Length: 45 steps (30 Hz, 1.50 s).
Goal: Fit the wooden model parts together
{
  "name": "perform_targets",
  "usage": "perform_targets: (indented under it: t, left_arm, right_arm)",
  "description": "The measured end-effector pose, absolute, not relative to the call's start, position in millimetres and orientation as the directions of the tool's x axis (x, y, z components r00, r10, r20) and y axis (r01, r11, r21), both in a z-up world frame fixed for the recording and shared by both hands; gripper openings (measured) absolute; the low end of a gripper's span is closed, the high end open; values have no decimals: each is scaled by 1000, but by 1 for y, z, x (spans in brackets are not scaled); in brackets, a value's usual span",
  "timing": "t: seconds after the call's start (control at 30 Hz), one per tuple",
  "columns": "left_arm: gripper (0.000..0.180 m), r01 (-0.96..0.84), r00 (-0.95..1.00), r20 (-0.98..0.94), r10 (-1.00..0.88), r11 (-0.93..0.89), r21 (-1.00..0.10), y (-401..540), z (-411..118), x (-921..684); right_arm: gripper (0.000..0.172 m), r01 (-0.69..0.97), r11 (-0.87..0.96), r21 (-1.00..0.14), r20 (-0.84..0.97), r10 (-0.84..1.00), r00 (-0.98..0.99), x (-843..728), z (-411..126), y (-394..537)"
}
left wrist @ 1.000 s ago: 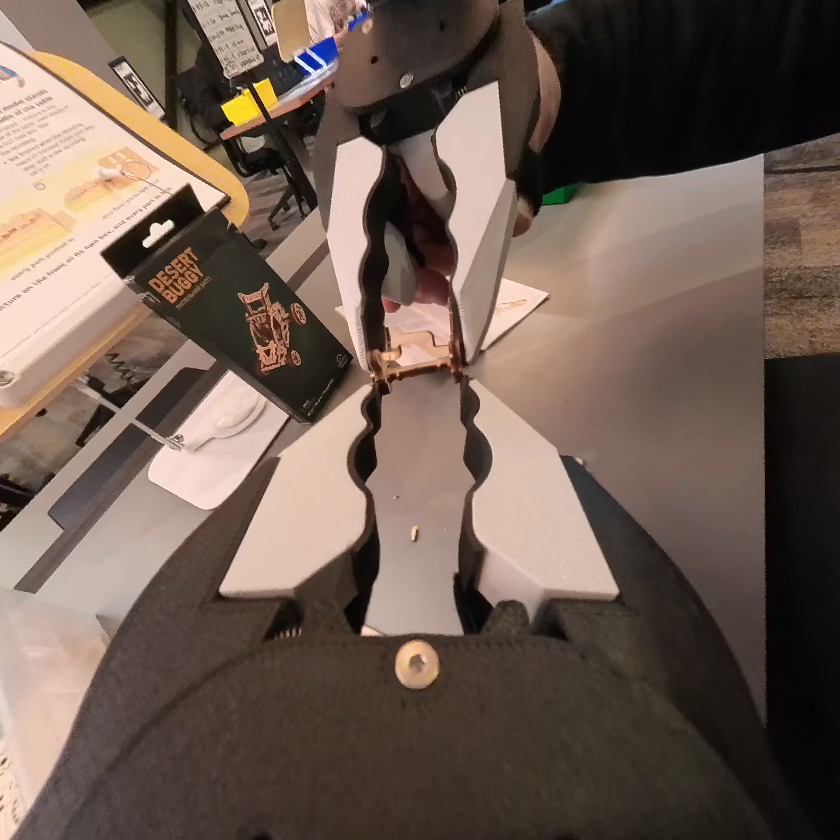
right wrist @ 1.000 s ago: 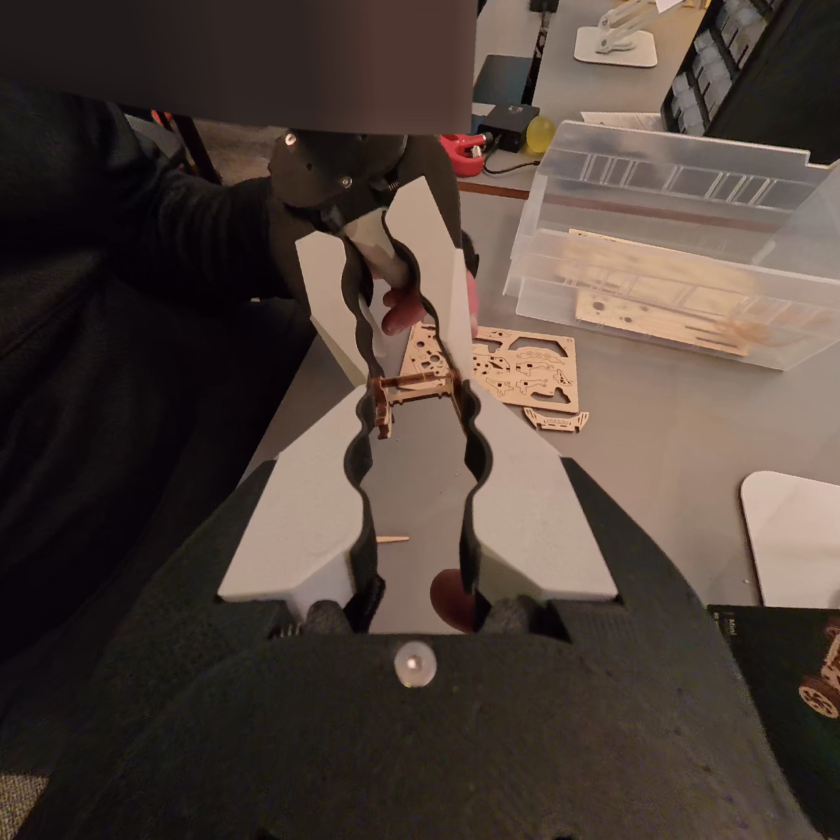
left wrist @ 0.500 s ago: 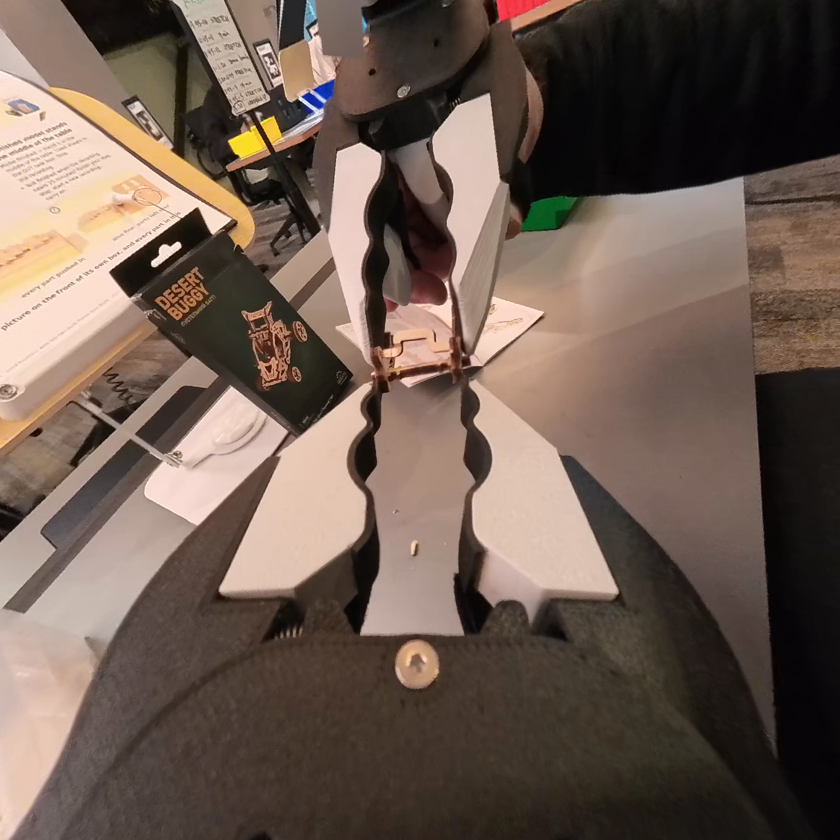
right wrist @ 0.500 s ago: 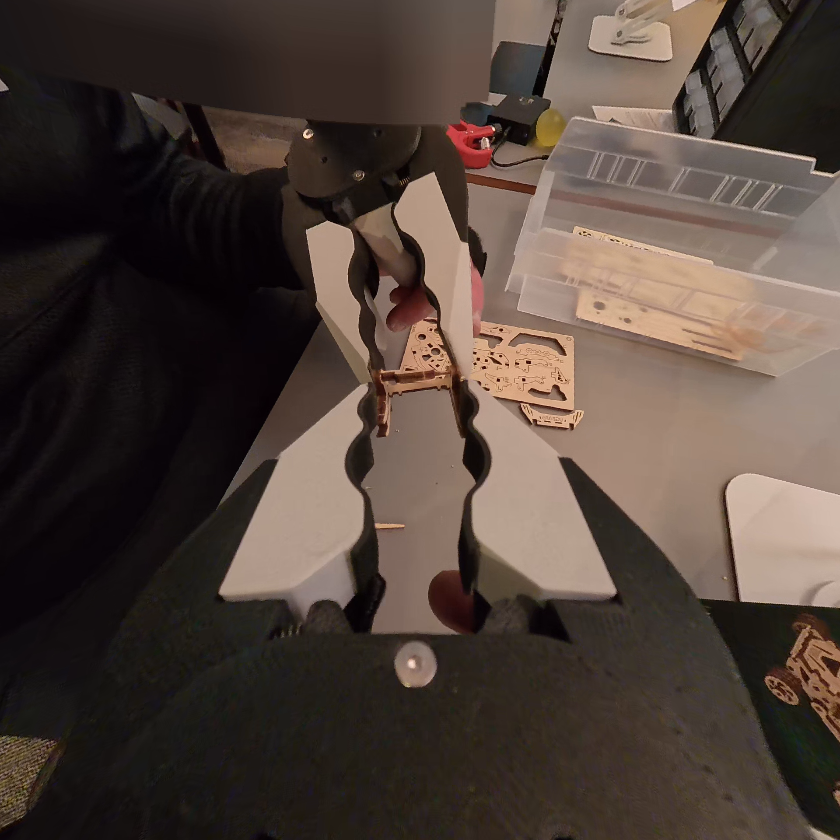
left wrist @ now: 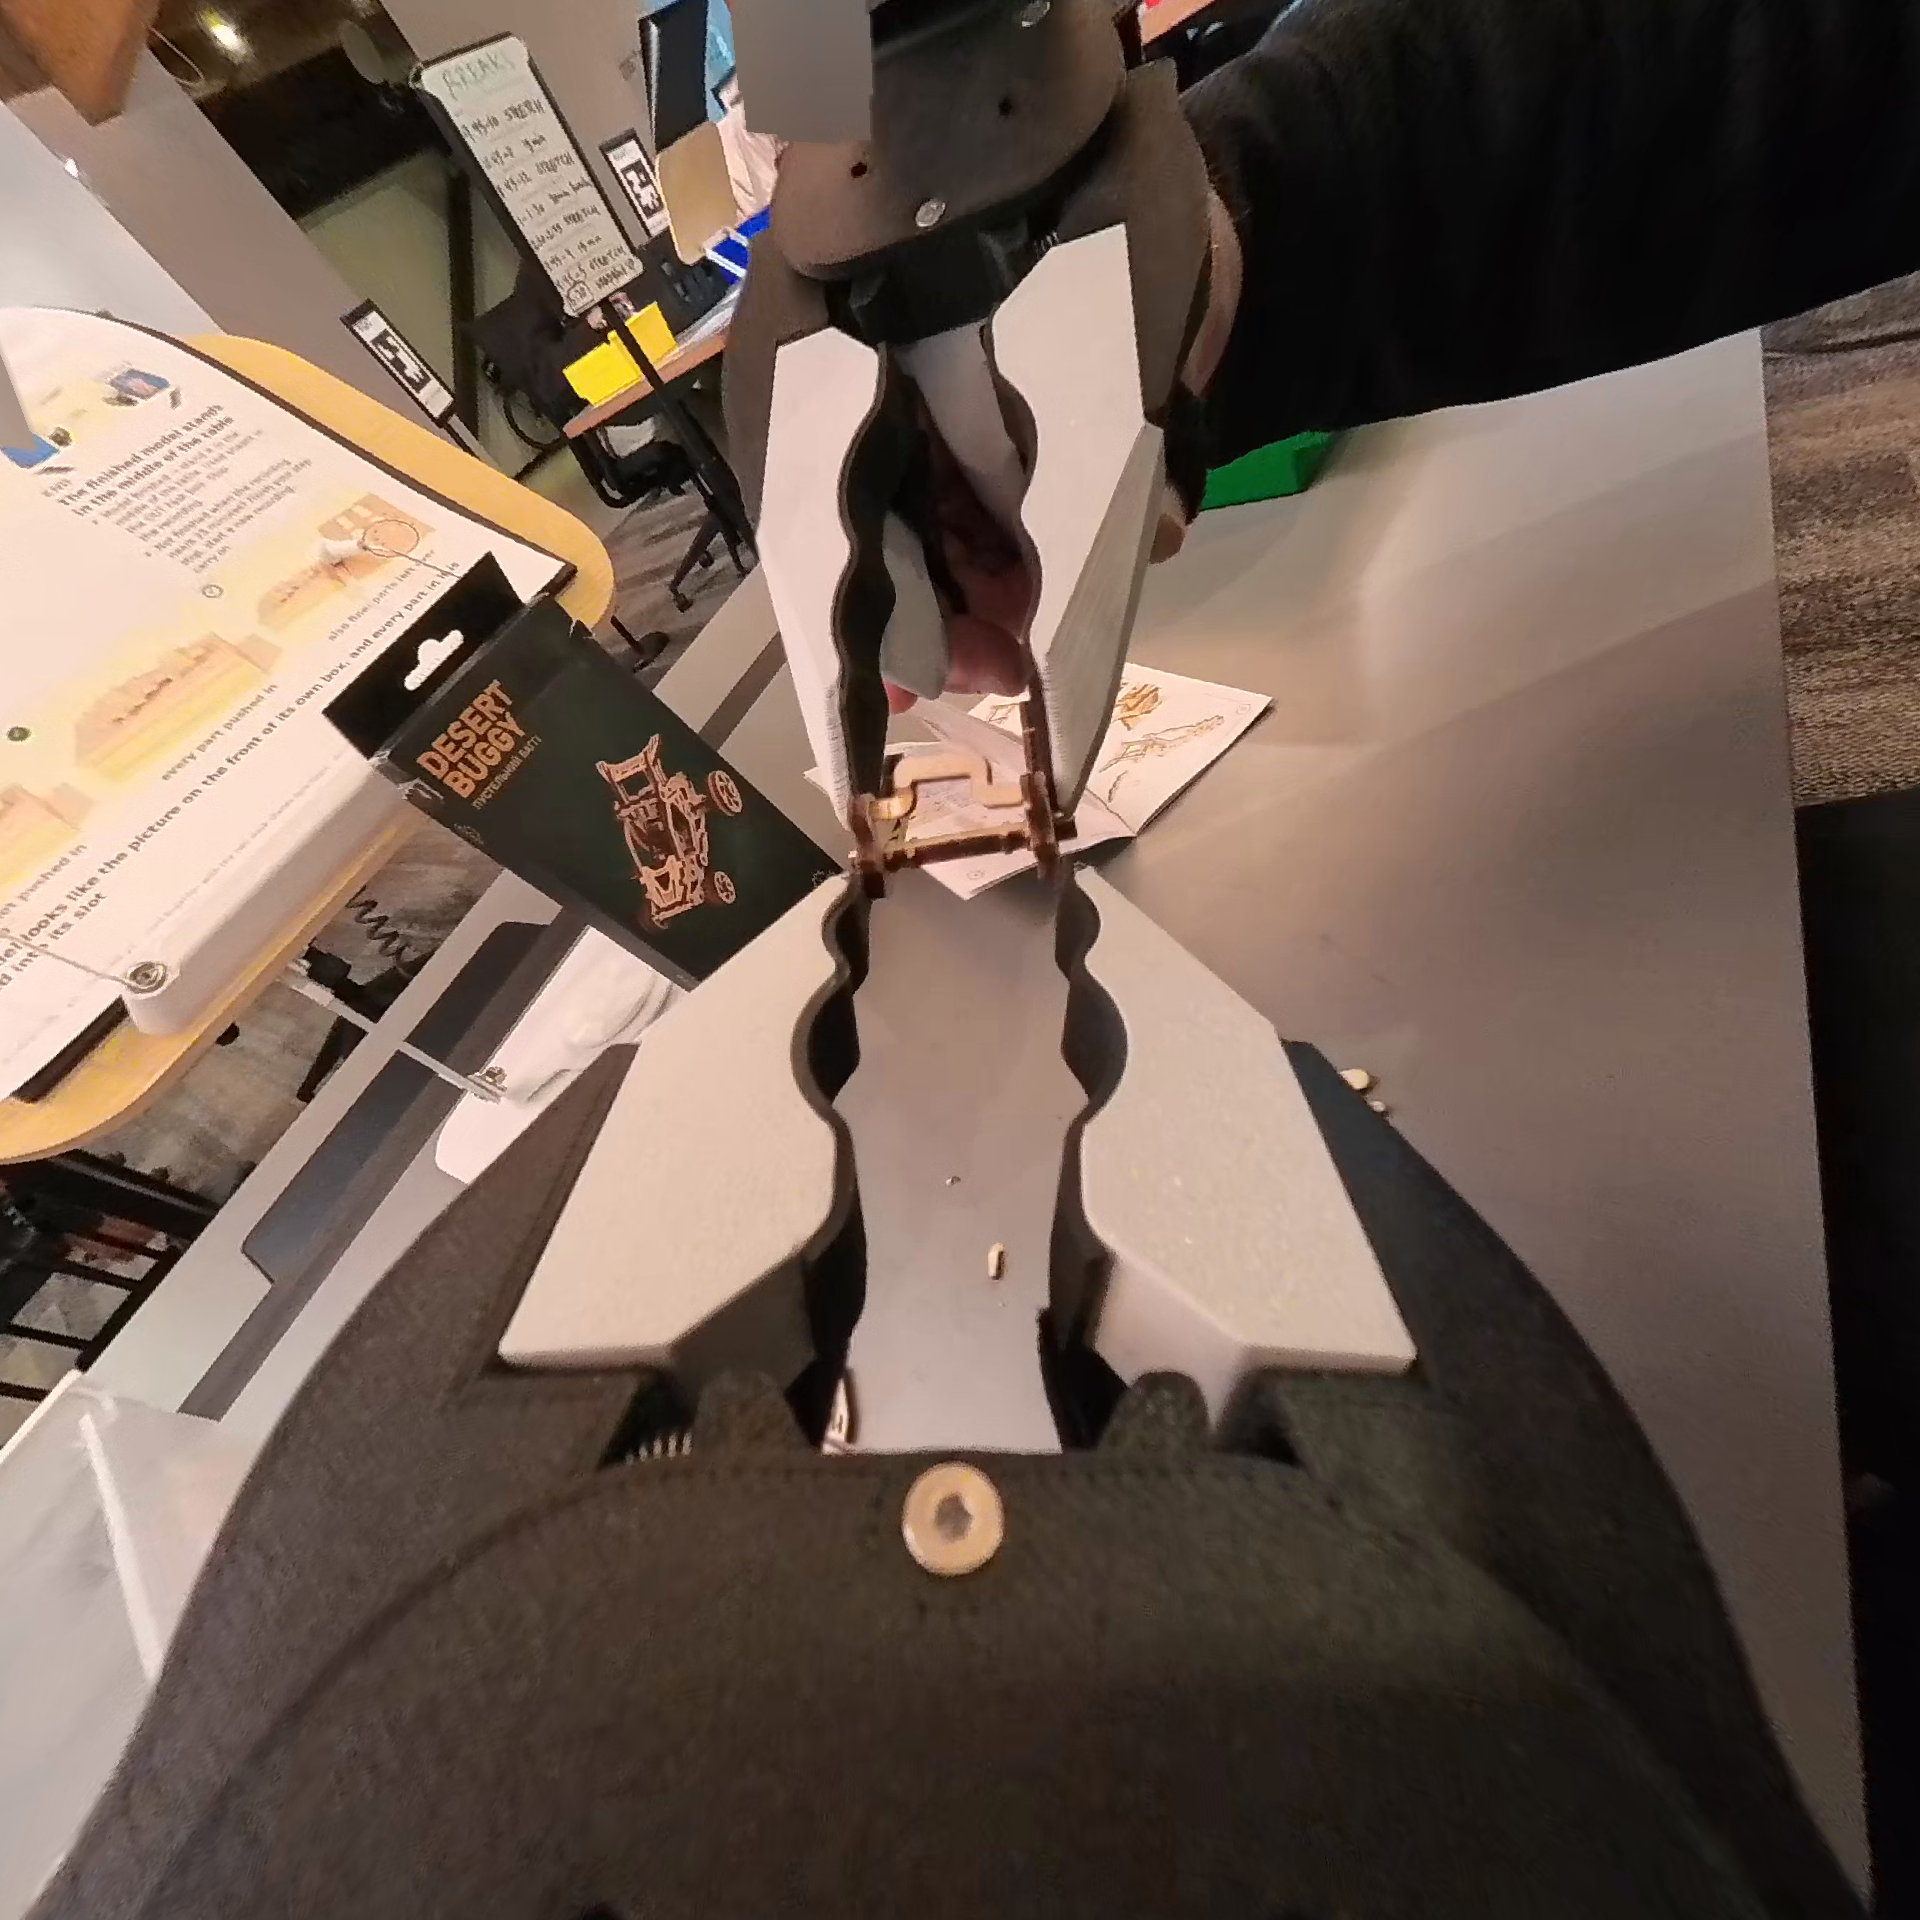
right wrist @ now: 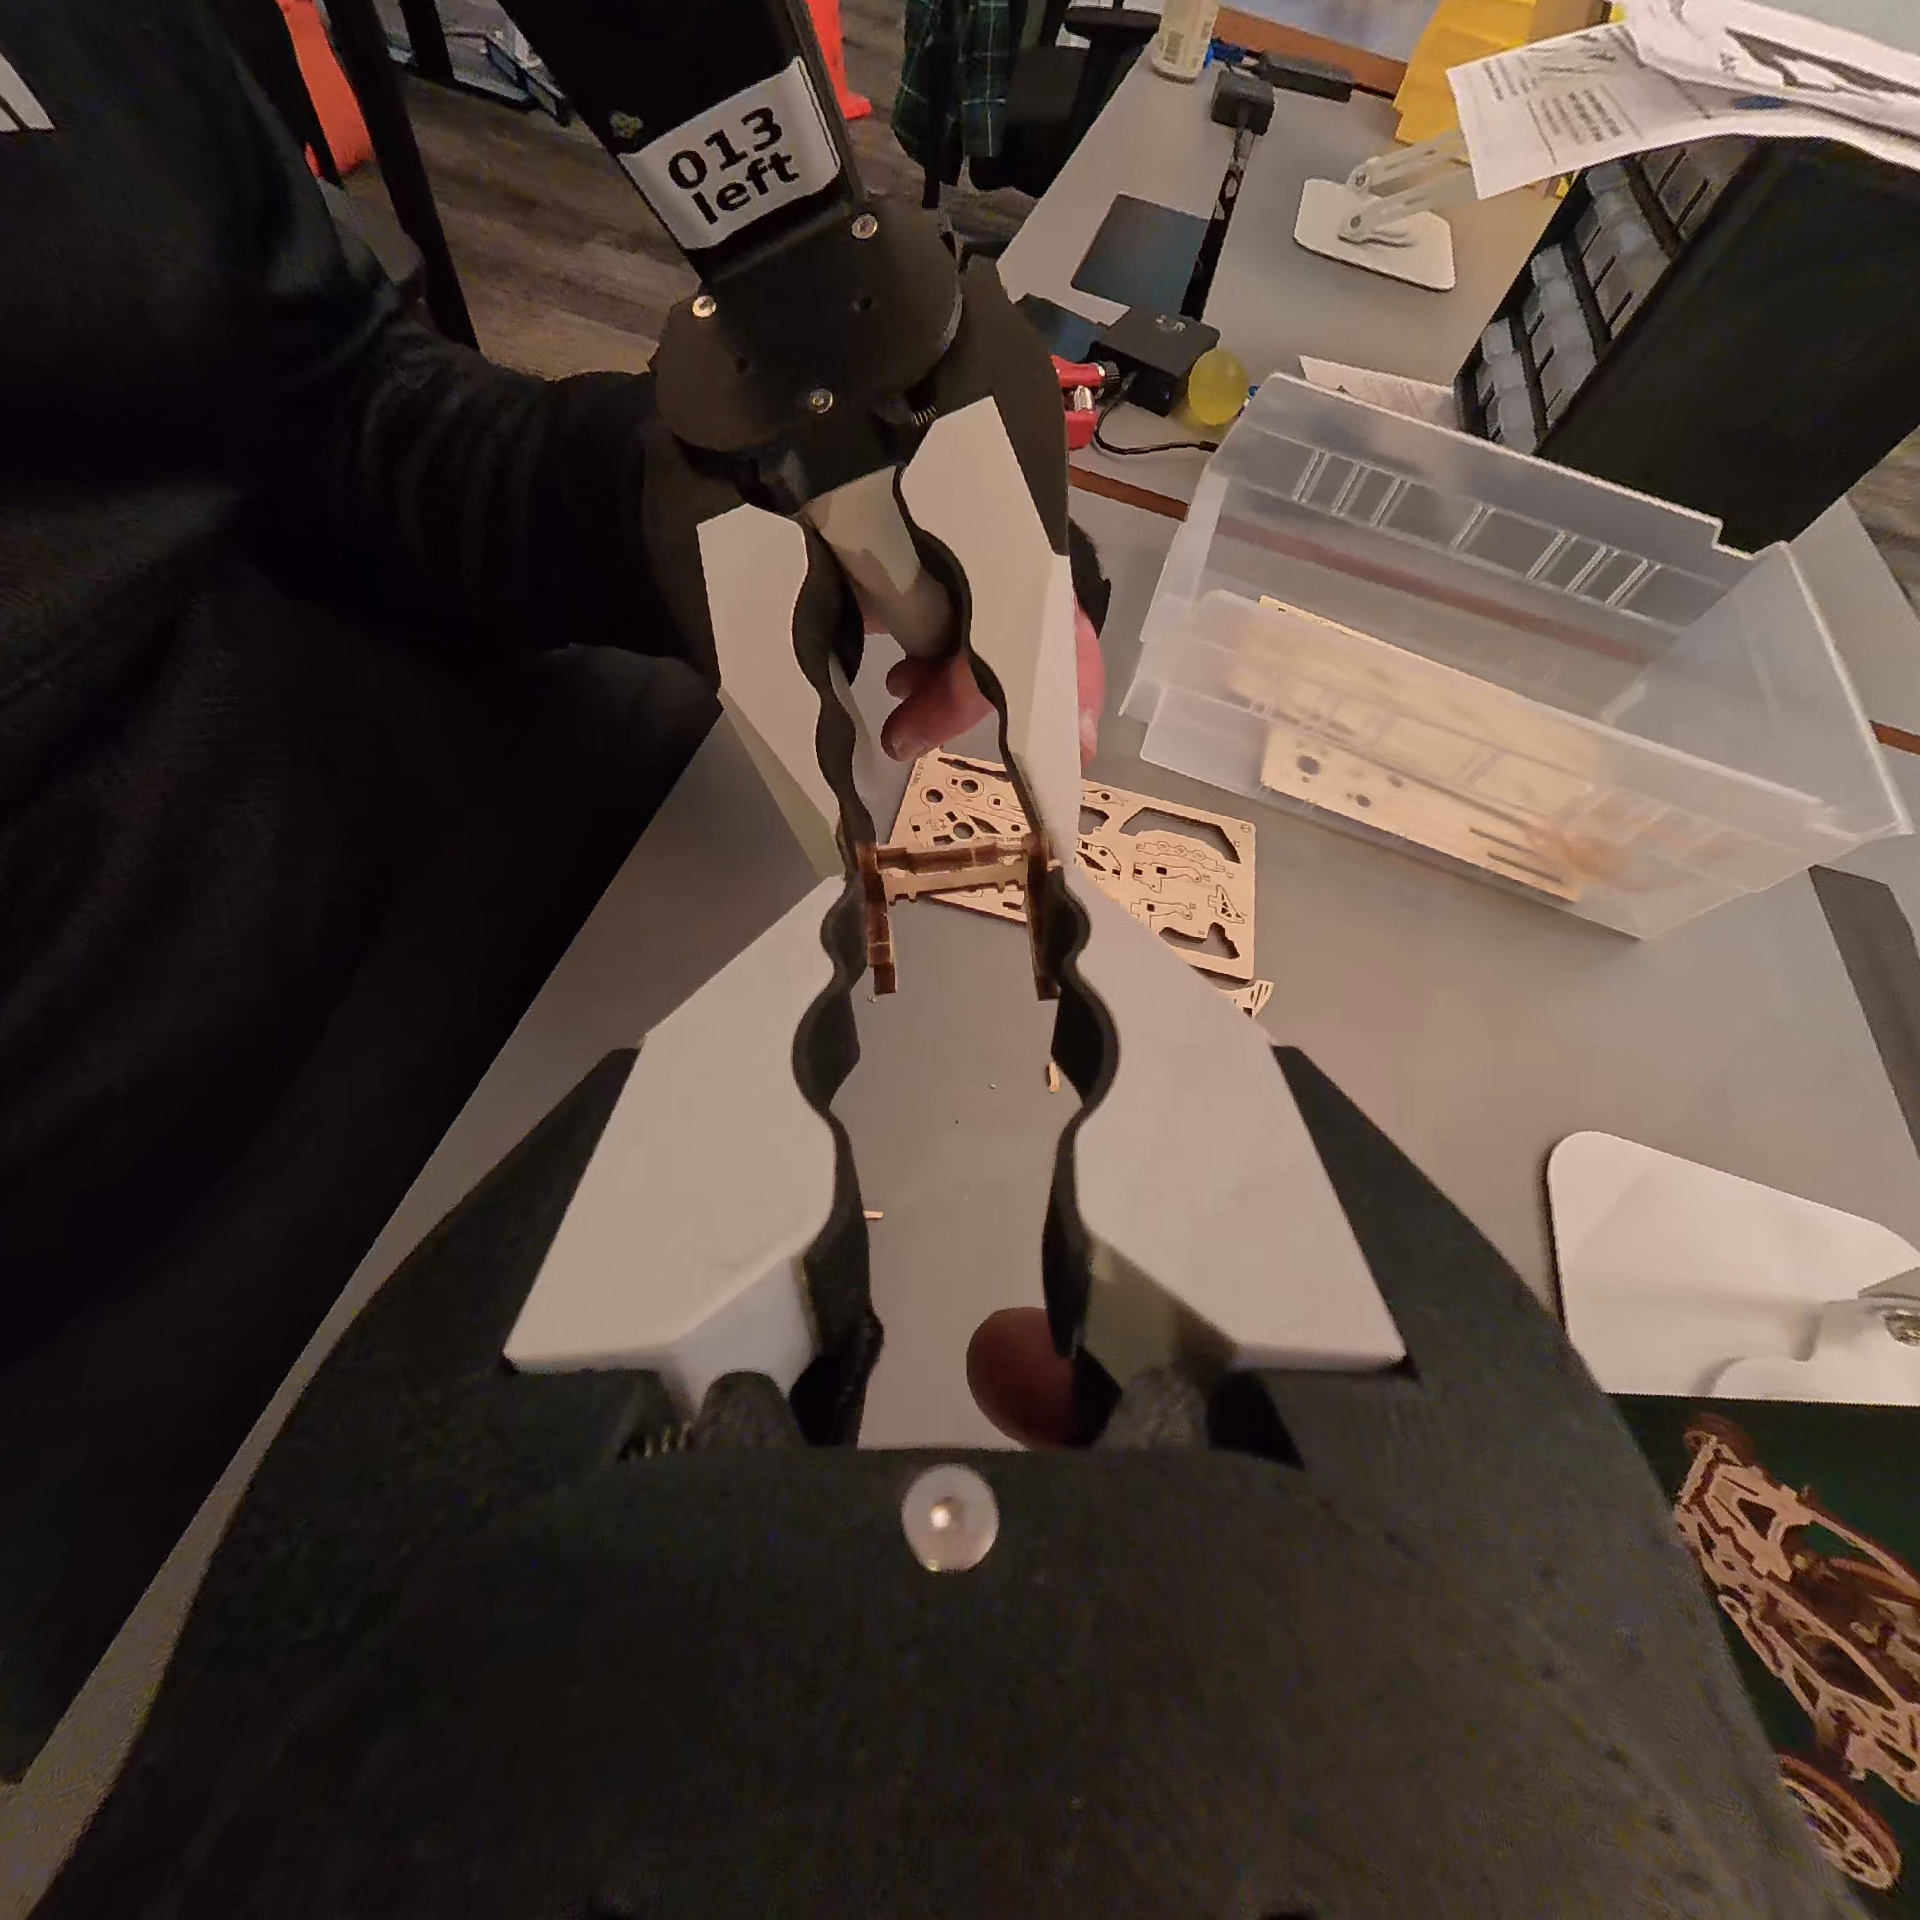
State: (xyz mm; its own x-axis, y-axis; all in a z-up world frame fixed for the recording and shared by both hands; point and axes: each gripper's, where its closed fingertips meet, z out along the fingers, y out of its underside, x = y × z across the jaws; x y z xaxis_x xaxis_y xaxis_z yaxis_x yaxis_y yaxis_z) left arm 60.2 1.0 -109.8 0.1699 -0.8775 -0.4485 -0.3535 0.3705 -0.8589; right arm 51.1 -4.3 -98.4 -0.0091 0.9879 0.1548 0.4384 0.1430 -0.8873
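Where wood sheets point(right wrist: 1164, 883) lie, grey table point(left wrist: 1455, 831), cluttered workshop.

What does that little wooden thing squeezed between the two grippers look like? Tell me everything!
The wooden frame is a small, pale laser-cut assembly with dark burnt edges: two side plates joined by a notched crossbar, with a curved strip on top. It hangs in the air above the grey table, roughly level. The left gripper and right gripper meet nose to nose, each pinching its side plates from outside. Nothing else touches it.
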Motion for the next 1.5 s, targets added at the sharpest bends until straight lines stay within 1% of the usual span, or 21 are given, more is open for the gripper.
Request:
perform_targets:
  t: [0.13, 0.27, 0.6, 0.77, 0.97, 1.03, 1.07, 1.13, 1.2, 1.27, 1.43, 1.5]
  left_arm:
    - [33, -345, 171, -444, -879, 369, -863, 1, -109, 60]
    - [33, -365, 174, -463, -869, 380, -850, 2, -109, 58]
    - [34, -364, 161, -458, -874, 379, -851, -1, -108, 61]
    - [38, -357, 171, -459, -872, 380, -853, 0, -107, 61]
    - [36, -358, 174, -462, -870, 381, -852, 1, -107, 60]
    - [36, -345, 178, -444, -878, 367, -864, 2, -107, 60]
    - [36, -331, 181, -430, -885, 357, -874, 2, -108, 59]
    - [36, -287, 188, -386, -903, 325, -901, 2, -105, 58]
    - [36, -242, 195, -338, -921, 289, -926, 3, -103, 57]
    - [35, -222, 196, -313, -929, 269, -937, 5, -102, 55]
    - [36, -215, 187, -296, -937, 255, -943, 4, -103, 58]
    - [36, -228, 181, -303, -936, 260, -938, 2, -105, 59]
  right_arm:
    - [33, 434, 122, -893, 133, 991, -4, 50, -97, -4]
    - [35, 442, 133, -887, 150, 989, 2, 50, -98, -4]
    - [33, 441, 139, -887, 154, 988, -2, 53, -97, -6]
    - [32, 447, 153, -881, 169, 986, -3, 52, -97, -7]
    - [32, 460, 161, -873, 184, 983, 6, 50, -97, -6]
    - [33, 466, 135, -875, 165, 986, 25, 50, -97, -5]
    - [36, 472, 133, -871, 169, 985, 35, 50, -97, -3]
    - [36, 471, 150, -869, 190, 981, 37, 50, -94, -3]
    - [32, 461, 158, -873, 196, 980, 37, 51, -90, -4]
    - [23, 442, 180, -879, 217, 976, 34, 51, -84, -6]
    - [22, 420, 175, -890, 202, 979, 19, 45, -80, -12]
    - [18, 426, 169, -889, 199, 980, 27, 44, -81, -10]
